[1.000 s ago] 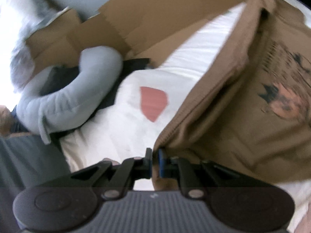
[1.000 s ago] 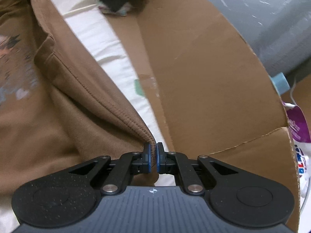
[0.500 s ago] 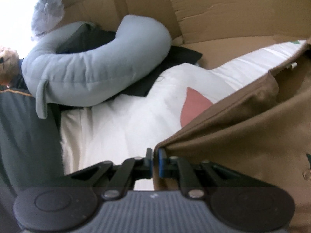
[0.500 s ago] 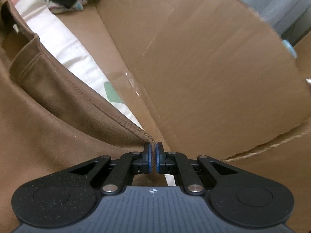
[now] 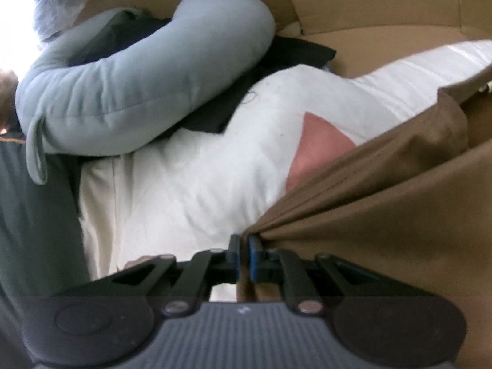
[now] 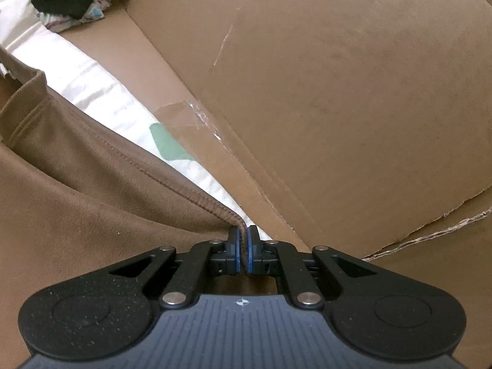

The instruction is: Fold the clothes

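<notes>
A brown T-shirt [image 5: 384,203] fills the right of the left wrist view, stretched in folds over a white sheet [image 5: 190,184]. My left gripper [image 5: 244,247] is shut on a bunched corner of it. In the right wrist view the same brown T-shirt [image 6: 77,190] lies at the left, its stitched hem running to my right gripper [image 6: 244,243], which is shut on that hem corner. The shirt's printed front is hidden.
A grey U-shaped pillow [image 5: 138,92] lies on dark clothing [image 5: 276,61] at the far left. Cardboard walls [image 6: 338,92] rise close at the right and behind. The white sheet [image 6: 101,95] carries a pink patch [image 5: 316,150] and a green patch [image 6: 169,144].
Both grippers sank toward the sheet and rolled, still holding the shirt. The shirt's printed face dropped out of view, and the pillow and cardboard wall loom larger.
</notes>
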`<state>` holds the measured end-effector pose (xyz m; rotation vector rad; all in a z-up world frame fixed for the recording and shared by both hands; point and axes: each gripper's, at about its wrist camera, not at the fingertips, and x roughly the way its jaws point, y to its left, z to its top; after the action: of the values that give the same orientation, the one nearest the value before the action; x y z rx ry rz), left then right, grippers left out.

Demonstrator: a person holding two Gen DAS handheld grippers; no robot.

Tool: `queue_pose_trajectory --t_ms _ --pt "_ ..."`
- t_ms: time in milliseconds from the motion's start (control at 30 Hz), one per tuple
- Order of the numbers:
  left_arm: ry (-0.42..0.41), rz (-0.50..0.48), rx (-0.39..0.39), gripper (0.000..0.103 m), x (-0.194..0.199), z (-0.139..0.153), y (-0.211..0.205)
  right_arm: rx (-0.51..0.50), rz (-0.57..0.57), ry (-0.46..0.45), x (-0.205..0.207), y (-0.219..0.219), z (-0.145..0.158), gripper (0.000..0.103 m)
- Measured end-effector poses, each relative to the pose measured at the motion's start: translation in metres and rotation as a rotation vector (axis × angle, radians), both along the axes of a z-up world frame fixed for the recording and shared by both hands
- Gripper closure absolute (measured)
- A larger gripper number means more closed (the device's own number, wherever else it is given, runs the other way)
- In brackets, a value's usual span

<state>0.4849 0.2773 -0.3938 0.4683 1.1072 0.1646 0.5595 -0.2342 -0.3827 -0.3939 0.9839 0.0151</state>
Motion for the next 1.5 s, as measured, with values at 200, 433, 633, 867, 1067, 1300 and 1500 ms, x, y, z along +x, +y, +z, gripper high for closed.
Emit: queue_pose_trajectory --t_ms 200,433,633,867,1067,1300,1500 --pt "-0.02 -0.019 -0.016 0.096 -0.009 0.003 0.004 0.052 -0.005 0.008 -0.004 -0.007 0.004 0.097" --pt "-0.068 0.031 -0.066 0.096 -0.009 0.002 0.006 0.096 -0.114 -0.068 -0.002 -0.001 -0.008 0.097" --pt "-0.04 0.023 -0.05 0.096 -0.005 0.003 0.002 0.065 -0.097 -0.05 -0.002 0.003 -0.005 0.097" --pt "-0.04 0.005 -0.029 0.096 -0.008 0.004 -0.001 0.119 -0.078 -0.021 -0.001 -0.011 0.002 0.097" --pt "-0.004 -0.032 -0.042 0.09 -0.01 0.015 0.002 0.123 -0.086 -0.012 -0.003 -0.01 0.007 0.085" --pt "0.039 -0.058 -0.081 0.066 -0.009 0.039 0.016 0.142 -0.054 0.002 -0.015 -0.011 0.028 0.062" --pt "-0.001 -0.06 -0.112 0.067 0.002 0.055 0.014 0.162 0.019 0.002 -0.023 -0.002 0.051 0.062"
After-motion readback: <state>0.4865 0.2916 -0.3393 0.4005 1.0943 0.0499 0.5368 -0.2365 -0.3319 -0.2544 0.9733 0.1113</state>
